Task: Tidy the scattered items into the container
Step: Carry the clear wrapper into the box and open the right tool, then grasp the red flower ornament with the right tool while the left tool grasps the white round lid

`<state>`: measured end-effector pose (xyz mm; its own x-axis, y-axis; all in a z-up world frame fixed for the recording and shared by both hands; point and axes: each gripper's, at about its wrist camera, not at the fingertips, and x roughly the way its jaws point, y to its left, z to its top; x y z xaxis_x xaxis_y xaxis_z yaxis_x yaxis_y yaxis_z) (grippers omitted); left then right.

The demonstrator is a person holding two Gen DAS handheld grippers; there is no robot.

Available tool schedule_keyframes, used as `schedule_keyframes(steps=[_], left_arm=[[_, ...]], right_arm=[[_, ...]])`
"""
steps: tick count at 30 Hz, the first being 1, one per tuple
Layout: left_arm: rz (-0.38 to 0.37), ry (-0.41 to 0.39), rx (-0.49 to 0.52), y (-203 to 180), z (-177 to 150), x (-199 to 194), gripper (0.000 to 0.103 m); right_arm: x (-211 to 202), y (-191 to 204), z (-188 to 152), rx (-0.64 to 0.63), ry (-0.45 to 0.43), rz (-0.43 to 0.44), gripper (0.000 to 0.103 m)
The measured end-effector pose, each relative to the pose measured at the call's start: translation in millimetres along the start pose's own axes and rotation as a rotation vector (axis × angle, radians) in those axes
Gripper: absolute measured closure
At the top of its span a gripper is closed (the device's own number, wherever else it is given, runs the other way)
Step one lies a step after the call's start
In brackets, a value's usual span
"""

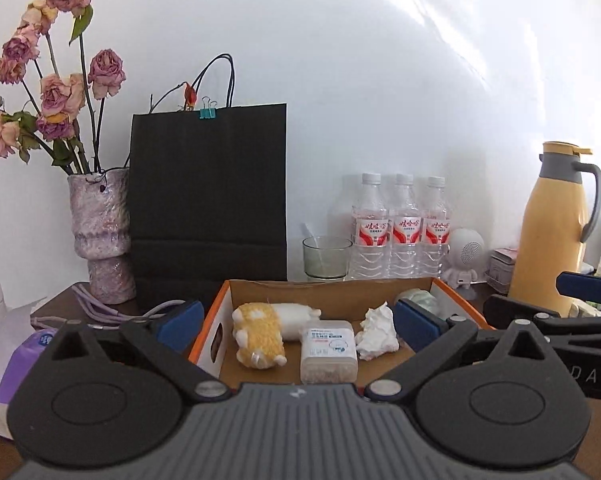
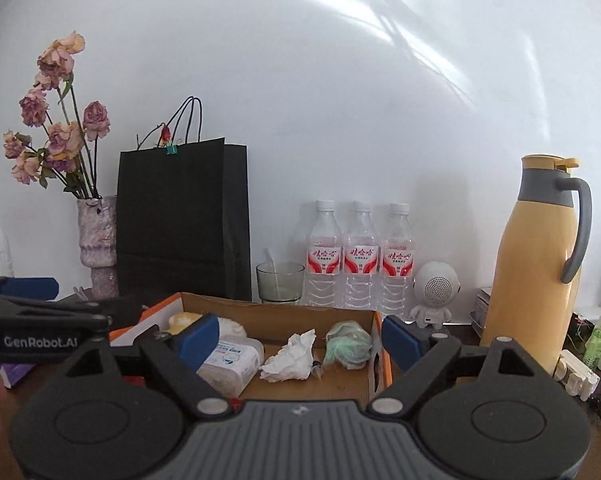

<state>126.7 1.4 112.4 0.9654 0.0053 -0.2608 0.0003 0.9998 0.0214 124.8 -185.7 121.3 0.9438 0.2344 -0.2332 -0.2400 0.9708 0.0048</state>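
Box (image 1: 440, 286): we see an open cardboard tray with orange rims and a brown floor, at lower centre of both views, just ahead of the grippers.
Box axis: its long side runs left to right across the frame; the open top faces up.
Table (image 1: 56, 306): dark brown wood shows at the box's left; a white wall fills the upper frame, streaked with light.
Bag (image 1: 208, 200): black paper, upright behind the box at centre left, a teal clip on its top edge.
Flask (image 2: 536, 264): yellow with a grey handle, upright at right.
Vase (image 1: 100, 236): mottled purple, left of the bag, holding dried roses.
Bottles (image 1: 400, 228): three with red labels, in a row behind the box; a glass (image 1: 326, 258) stands at their left and a small white speaker (image 2: 434, 290) at their right.
Plush (image 1: 260, 334): yellow and white, lying in the box's left part.
Pack (image 1: 328, 352): a white packet, touching the plush on its right, long side pointing toward us.
Tissue (image 1: 378, 332): crumpled white, mid-box.
Green wad (image 2: 346, 344): in the box's right end.
Left gripper (image 1: 296, 316): we find its blue pads spread wide, straddling the box's left half, holding nothing.
Right gripper (image 2: 296, 334): spread too, empty, over the box's right half.
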Motion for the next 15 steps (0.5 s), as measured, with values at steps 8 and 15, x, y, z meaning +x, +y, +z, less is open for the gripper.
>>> schedule_keyframes(steps=[8, 15], left_arm=[[0.004, 0.026, 0.027, -3.1, -66.6, -126.8, 0.000], [0.024, 0.183, -0.021, -5.9, -132.1, -199.2, 0.000]], right_arm=[[-115.5, -1.1, -56.0, 0.090, 0.071, 0.014, 0.013], [-190.9, 2.1, -115.6, 0.085, 0.208, 0.037, 0.012]])
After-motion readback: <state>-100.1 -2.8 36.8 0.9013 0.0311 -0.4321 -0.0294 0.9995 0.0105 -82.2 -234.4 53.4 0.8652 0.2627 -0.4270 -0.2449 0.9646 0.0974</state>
